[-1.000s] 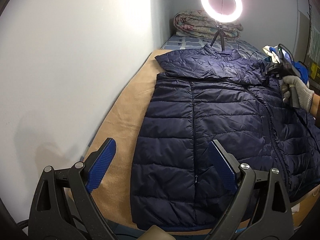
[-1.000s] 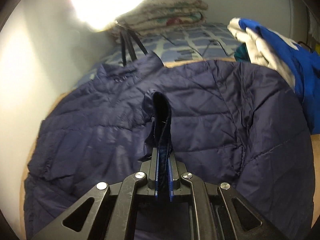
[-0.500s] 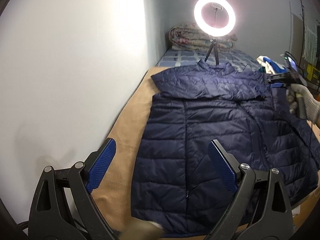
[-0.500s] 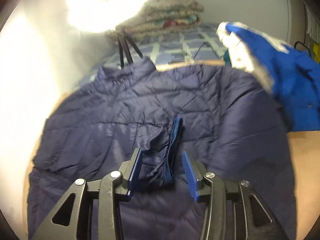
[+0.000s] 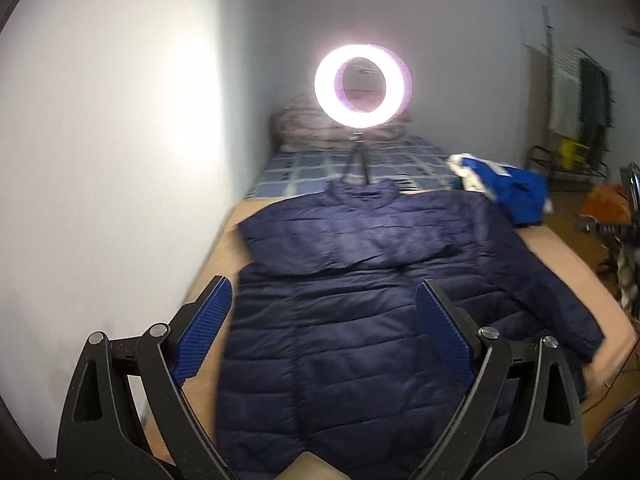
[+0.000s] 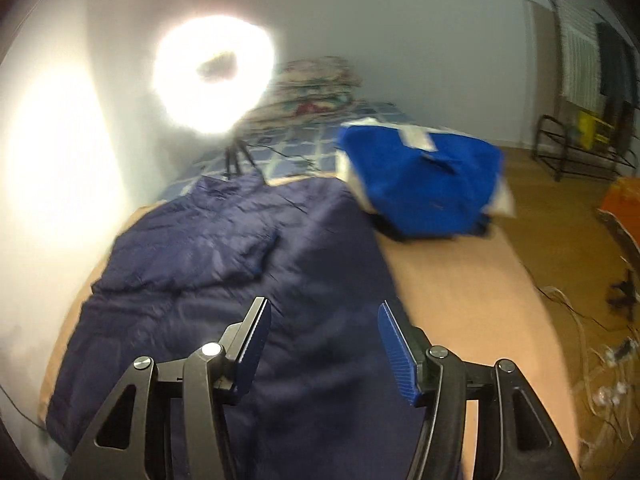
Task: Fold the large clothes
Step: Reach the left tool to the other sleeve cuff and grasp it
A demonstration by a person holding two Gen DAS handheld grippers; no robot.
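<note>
Right wrist view: my right gripper [image 6: 322,338] has just been opening, nothing between its jaws; left gripper [image 5: 322,332] gapes empty. Navy jacket [image 5: 360,312] lies along the bed's [image 6: 472,292] wall-side edge, one sleeve folded across; I'd take the other sleeve next.

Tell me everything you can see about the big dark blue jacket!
The jacket is navy, puffy and quilted in stitched rows, with a slightly shiny shell. It lies flat on the tan bed cover, stand-up collar toward the ring light. One sleeve is folded across its chest; the other lies out to the side. A blue garment sits by its shoulder. Neither tool touches it.
</note>
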